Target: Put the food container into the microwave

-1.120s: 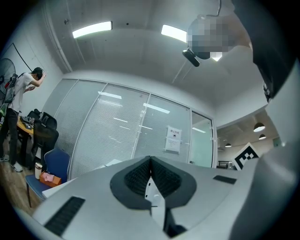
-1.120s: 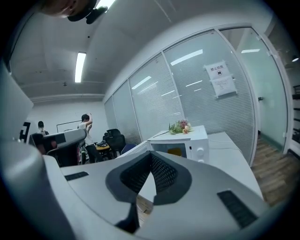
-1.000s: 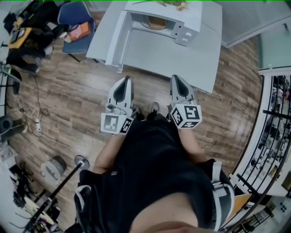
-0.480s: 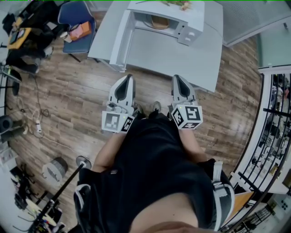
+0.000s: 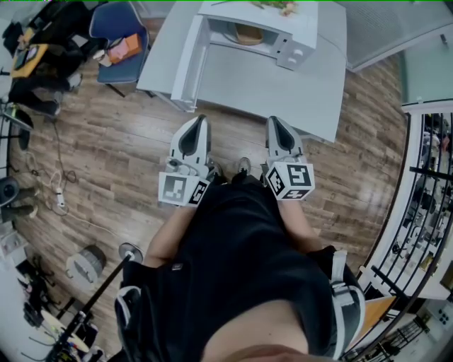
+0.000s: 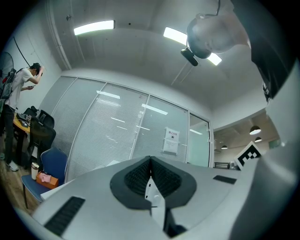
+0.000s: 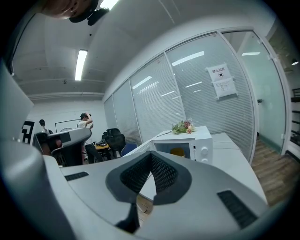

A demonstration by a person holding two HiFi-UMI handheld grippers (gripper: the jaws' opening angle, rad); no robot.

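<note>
You stood short of the surface (image 5: 276,88), with a strip of wooden floor (image 5: 120,152) between its near edge and both grippers. Your left gripper (image 5: 201,120) and right gripper (image 5: 273,120) pointed forward side by side, each with its jaws pressed together on nothing. The microwave (image 5: 258,28) sat at the surface's far side, its door (image 5: 185,63) swung wide to the left, and the food container (image 5: 248,34) was inside. Flowers (image 5: 272,6) lay on top, and a blue chair (image 5: 117,28) stood off to the left.

Wall notice (image 6: 171,140): print illegible
</note>
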